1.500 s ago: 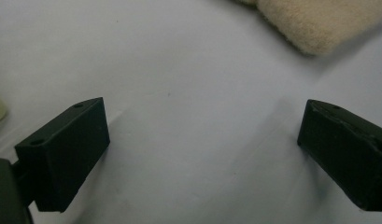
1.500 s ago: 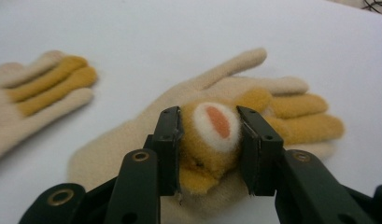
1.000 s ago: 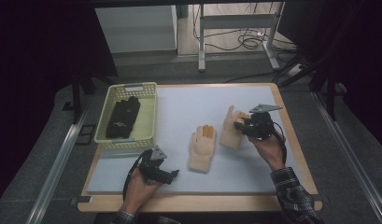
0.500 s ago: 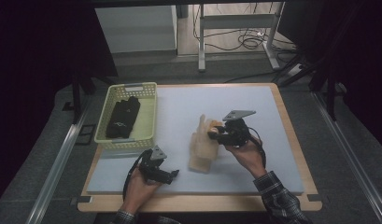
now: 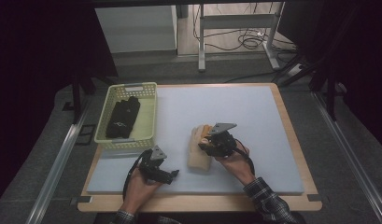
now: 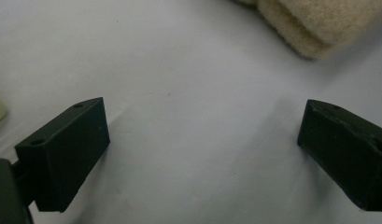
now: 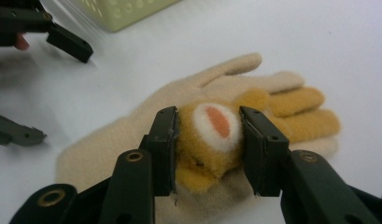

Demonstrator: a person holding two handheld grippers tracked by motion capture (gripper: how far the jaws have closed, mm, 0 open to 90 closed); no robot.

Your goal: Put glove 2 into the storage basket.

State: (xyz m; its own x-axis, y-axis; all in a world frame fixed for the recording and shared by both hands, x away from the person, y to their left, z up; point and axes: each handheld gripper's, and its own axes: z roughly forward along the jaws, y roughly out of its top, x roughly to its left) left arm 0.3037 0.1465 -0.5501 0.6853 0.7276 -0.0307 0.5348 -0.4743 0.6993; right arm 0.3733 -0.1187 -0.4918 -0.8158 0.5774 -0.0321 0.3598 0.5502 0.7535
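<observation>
1. Right gripper (image 7: 208, 149): fingers clamped on a glove (image 7: 212, 140), over a second glove (image 5: 198, 156) mid-bench.
2. Left gripper (image 6: 202, 154): fingers apart over bare mat (image 5: 254, 121), near the front edge.
3. Basket (image 5: 149, 114) at left edge.

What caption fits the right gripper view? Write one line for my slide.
Right gripper clamps the second glove's orange plush patch above the beige glove lying flat on the white mat.

The left gripper (image 5: 157, 169) lay low near the bench's (image 5: 282, 140) front edge, fingers (image 6: 62, 154) spread wide; the right gripper (image 7: 207, 154) was clamped, forearm angled inward.
</observation>
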